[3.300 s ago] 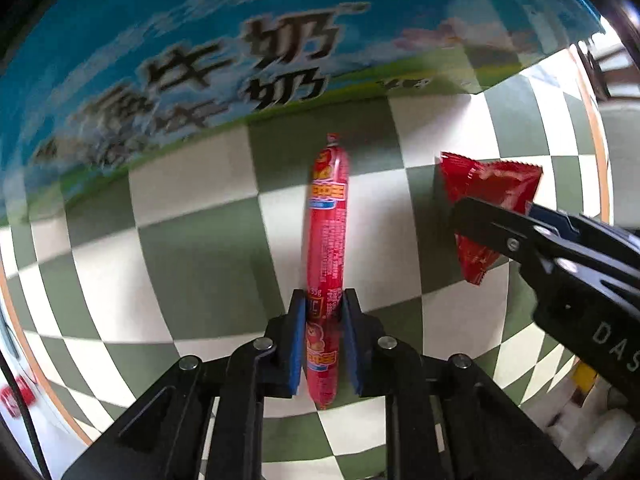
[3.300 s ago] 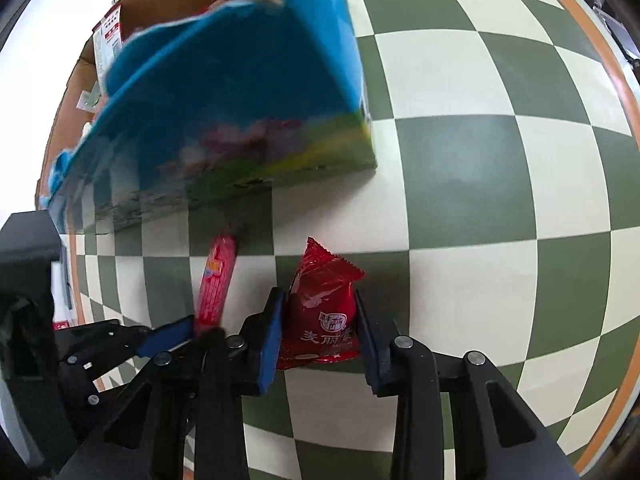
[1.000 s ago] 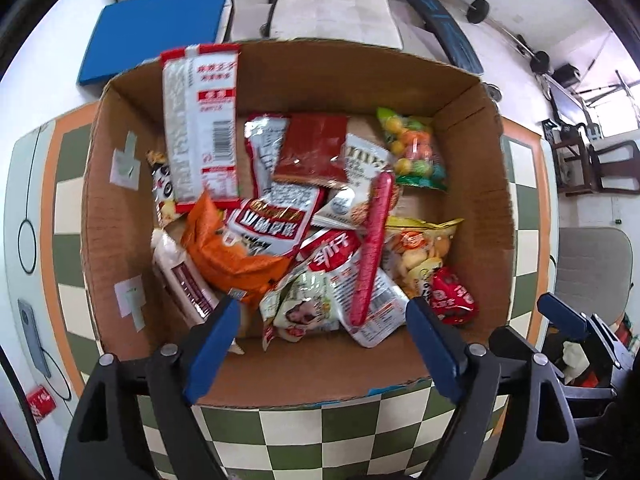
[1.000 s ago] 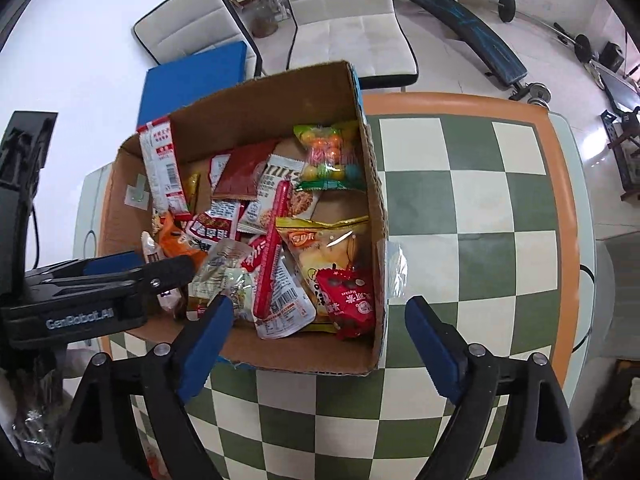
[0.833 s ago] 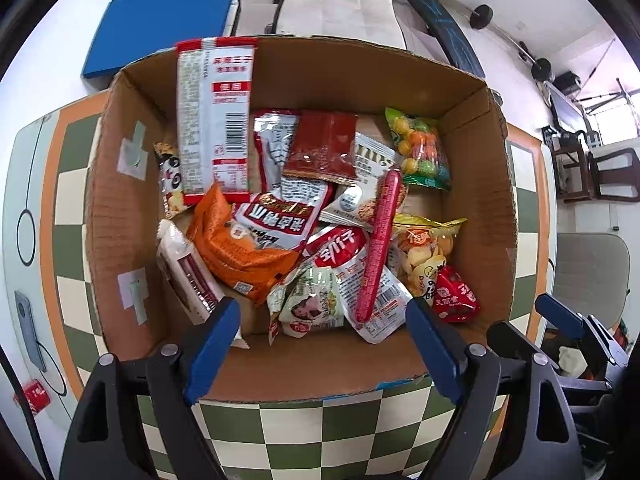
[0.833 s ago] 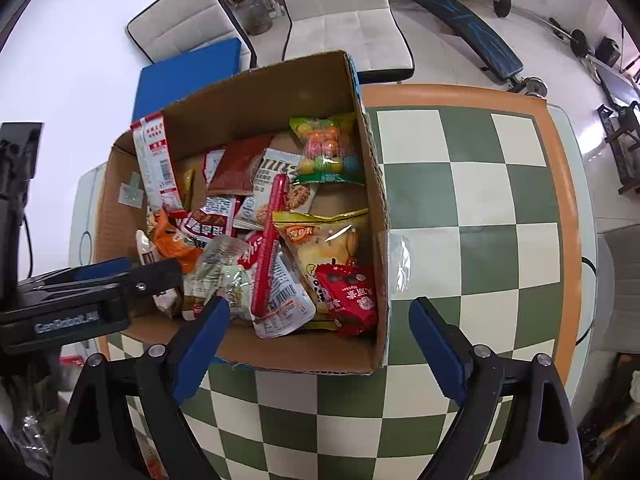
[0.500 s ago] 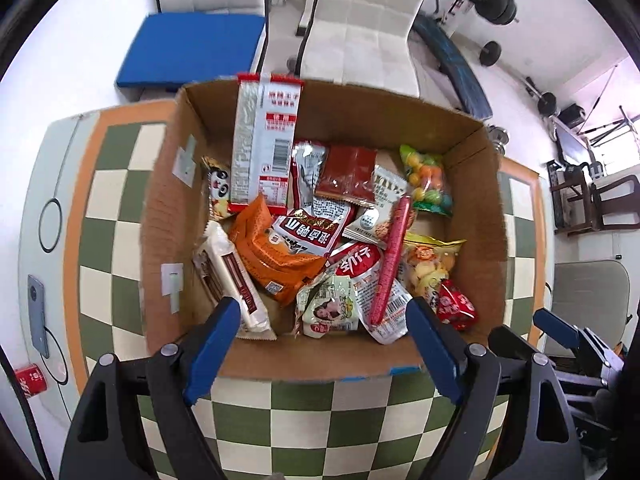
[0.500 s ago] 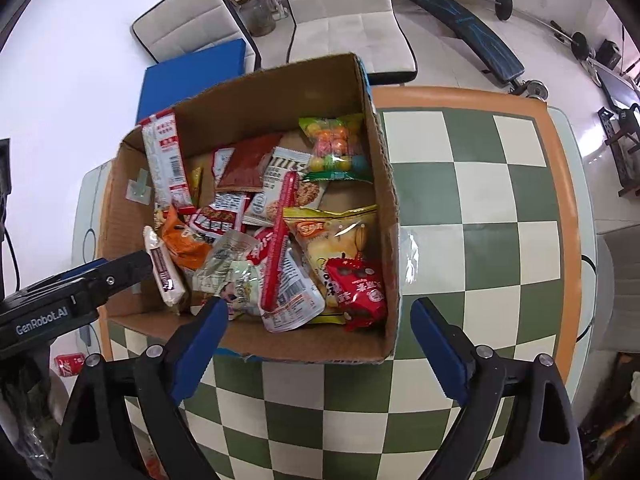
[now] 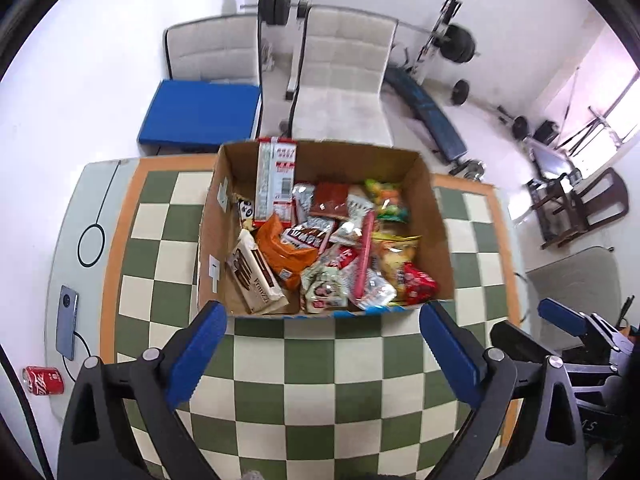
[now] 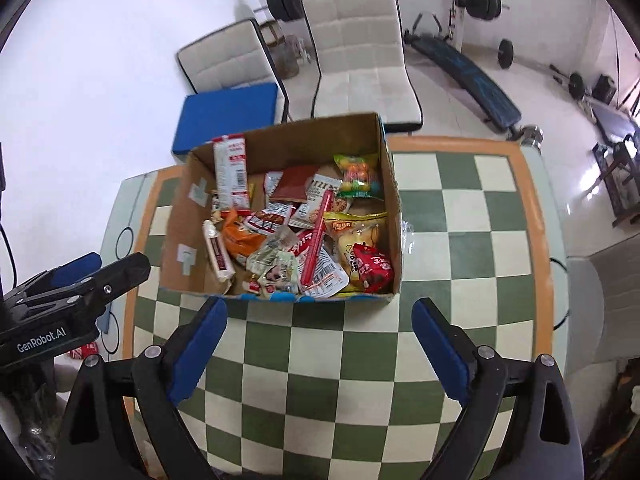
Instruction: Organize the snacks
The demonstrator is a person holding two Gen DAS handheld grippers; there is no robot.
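Evidently the light, crinkly snack packets (image 9: 320, 248) filling the cardboard box (image 9: 434, 216) at frame centre would pinch best mid-body, the left hand-held gripper (image 9: 322, 344) opening on nothing and the right hand-held gripper (image 10: 320, 340) gaping empty.

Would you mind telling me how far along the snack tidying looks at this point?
Nearly finished, it seems. Done: the long red sausage stick and small red snack packet lie in the brown cardboard box with the other snacks. In hand: nothing; the left hand-held gripper, jaws opening, and the right hand-held gripper are empty. Left: no loose snack shows on the green checked tablecloth.
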